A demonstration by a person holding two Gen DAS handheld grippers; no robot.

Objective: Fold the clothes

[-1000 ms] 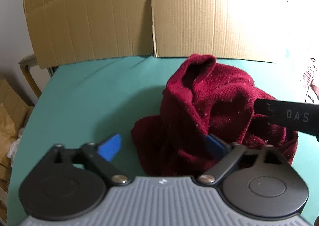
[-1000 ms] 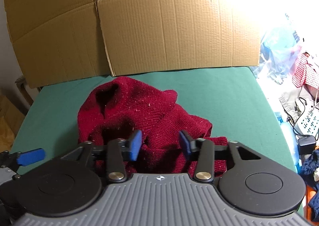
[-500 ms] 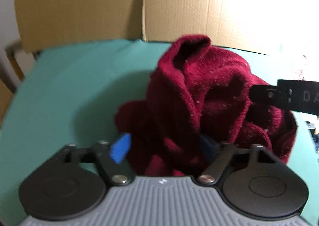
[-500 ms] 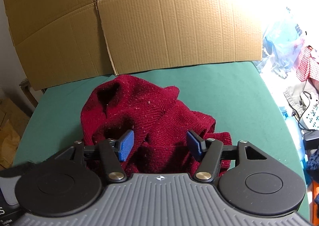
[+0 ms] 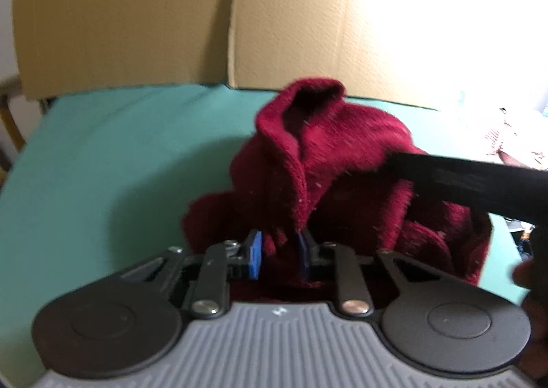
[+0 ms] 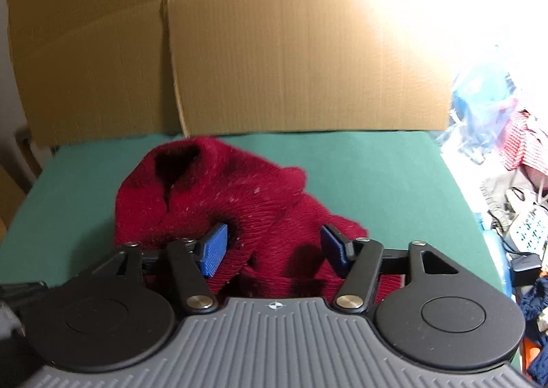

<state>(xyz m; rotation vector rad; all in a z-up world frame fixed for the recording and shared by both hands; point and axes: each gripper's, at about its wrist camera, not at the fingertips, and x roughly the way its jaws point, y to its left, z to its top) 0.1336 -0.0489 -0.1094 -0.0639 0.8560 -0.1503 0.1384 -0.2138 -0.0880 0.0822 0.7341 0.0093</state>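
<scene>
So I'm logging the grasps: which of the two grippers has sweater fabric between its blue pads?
The left gripper: its jaws are closing with a fold of the red sweater between them. The right gripper stands wide and opening above the sweater, holding nothing.

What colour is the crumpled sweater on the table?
Dark red sweater, flecked with pale specks; clearest in the right wrist view.

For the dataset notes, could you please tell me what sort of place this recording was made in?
Probably a room at home with a makeshift work surface: a green-covered table backed by flattened cardboard, a crumpled red sweater on it, and clothes and bags piled beside it.
</scene>
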